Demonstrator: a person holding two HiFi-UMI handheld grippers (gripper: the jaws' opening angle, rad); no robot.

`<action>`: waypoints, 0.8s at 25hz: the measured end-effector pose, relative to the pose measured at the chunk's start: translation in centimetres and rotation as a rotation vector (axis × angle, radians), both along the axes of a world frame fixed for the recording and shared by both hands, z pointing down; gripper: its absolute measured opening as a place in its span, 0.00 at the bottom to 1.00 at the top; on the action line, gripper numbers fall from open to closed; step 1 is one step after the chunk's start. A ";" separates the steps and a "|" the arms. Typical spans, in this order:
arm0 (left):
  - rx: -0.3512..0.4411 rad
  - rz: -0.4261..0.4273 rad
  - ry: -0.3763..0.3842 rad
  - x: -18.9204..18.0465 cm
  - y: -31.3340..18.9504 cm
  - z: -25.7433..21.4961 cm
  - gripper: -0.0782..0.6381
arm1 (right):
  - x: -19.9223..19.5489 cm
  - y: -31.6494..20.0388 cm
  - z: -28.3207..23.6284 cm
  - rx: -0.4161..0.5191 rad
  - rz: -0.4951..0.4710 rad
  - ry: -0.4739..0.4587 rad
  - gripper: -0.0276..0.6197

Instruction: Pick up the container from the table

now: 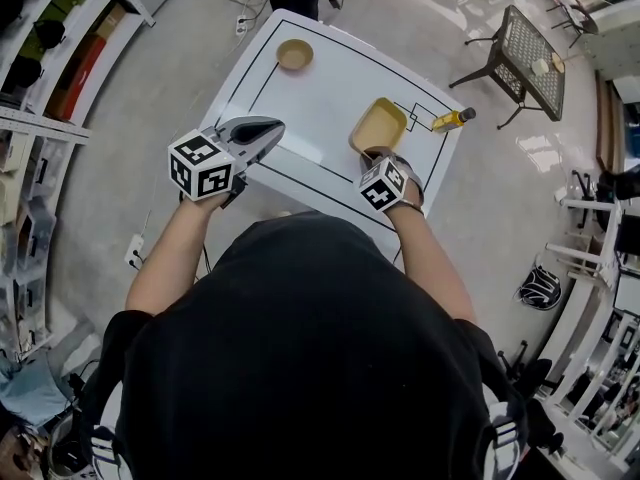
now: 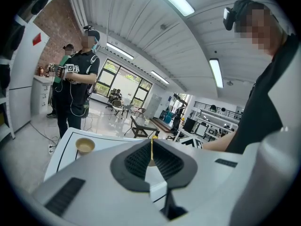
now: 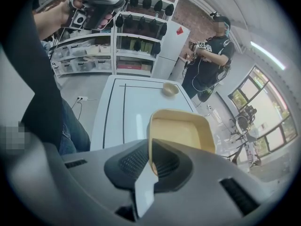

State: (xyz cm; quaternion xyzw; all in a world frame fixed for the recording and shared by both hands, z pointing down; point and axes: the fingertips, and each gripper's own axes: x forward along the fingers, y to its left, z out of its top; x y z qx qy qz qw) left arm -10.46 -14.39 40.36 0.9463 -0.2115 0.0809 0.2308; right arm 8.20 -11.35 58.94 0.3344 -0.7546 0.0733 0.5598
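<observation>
The yellow rectangular container point(image 1: 380, 125) is over the right part of the white table point(image 1: 320, 98). My right gripper point(image 1: 383, 158) points steeply down and is shut on its near wall. In the right gripper view the thin rim of the container point(image 3: 184, 132) stands pinched between the pads of that gripper point(image 3: 151, 147), and its empty inside faces up. My left gripper point(image 1: 262, 128) is held level over the table's near left part, shut with nothing in it. In the left gripper view its jaws point(image 2: 151, 144) meet with only a thin slit between them.
A small round tan bowl point(image 1: 295, 54) point(image 2: 85, 145) point(image 3: 170, 89) sits at the table's far left. A yellow bottle point(image 1: 452, 119) lies near the right edge. A person point(image 3: 210, 55) with grippers stands beyond the table. Shelves point(image 3: 108, 51) line one side, and a metal table point(image 1: 522, 56) stands at the right.
</observation>
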 end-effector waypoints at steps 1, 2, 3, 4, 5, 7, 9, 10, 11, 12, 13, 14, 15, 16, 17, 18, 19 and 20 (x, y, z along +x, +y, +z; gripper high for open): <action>0.001 0.000 0.000 -0.1 0.0 -0.1 0.13 | -0.1 0.0 -0.1 0.002 -0.001 0.000 0.08; 0.001 0.000 0.000 -0.2 0.1 -0.1 0.13 | -0.2 0.0 -0.2 0.003 -0.002 -0.001 0.08; 0.001 0.000 -0.001 -0.3 0.1 -0.1 0.13 | -0.4 0.0 -0.2 0.004 -0.002 -0.001 0.08; -0.001 0.001 -0.002 -0.5 0.1 0.0 0.13 | -0.6 -0.1 -0.2 0.004 -0.002 -0.002 0.08; -0.002 0.002 -0.004 -0.6 0.2 0.1 0.13 | -0.7 0.0 -0.1 0.003 0.000 -0.003 0.08; -0.004 0.005 -0.007 -0.7 0.4 0.3 0.13 | -0.8 0.1 0.0 0.001 0.002 -0.004 0.08; -0.005 0.008 -0.010 -0.7 0.6 0.4 0.13 | -0.8 0.2 0.0 0.001 0.003 -0.006 0.08; -0.006 0.009 -0.012 -0.7 0.8 0.3 0.13 | -0.8 0.3 0.0 0.000 0.003 -0.008 0.08; -0.006 0.010 -0.013 -0.7 0.9 0.3 0.13 | -0.8 0.4 -0.1 0.001 0.001 -0.010 0.08; -0.007 0.010 -0.014 -0.7 0.9 0.2 0.13 | -0.9 0.5 -0.2 0.001 -0.001 -0.012 0.08; -0.008 0.010 -0.013 -0.7 1.0 0.2 0.13 | -0.9 0.5 -0.3 0.001 -0.004 -0.014 0.08; -0.009 0.011 -0.011 -0.6 1.0 0.1 0.13 | -0.8 0.6 -0.3 0.001 -0.005 -0.015 0.08; -0.010 0.012 -0.010 -0.5 1.1 0.1 0.13 | -0.8 0.6 -0.3 0.001 -0.005 -0.015 0.08; -0.010 0.014 -0.011 -0.3 1.2 0.1 0.13 | -0.7 0.6 -0.3 0.001 -0.005 -0.015 0.08; -0.009 0.017 -0.013 -0.2 1.3 0.2 0.13 | -0.6 0.7 -0.3 0.002 -0.005 -0.014 0.08; -0.010 0.020 -0.015 0.0 1.4 0.2 0.13 | -0.5 0.7 -0.3 0.002 -0.005 -0.014 0.08; -0.011 0.022 -0.016 0.1 1.5 0.3 0.13 | -0.5 0.7 -0.3 0.003 -0.005 -0.014 0.08; -0.012 0.024 -0.018 0.2 1.6 0.4 0.13 | -0.4 0.7 -0.3 0.003 -0.007 -0.014 0.08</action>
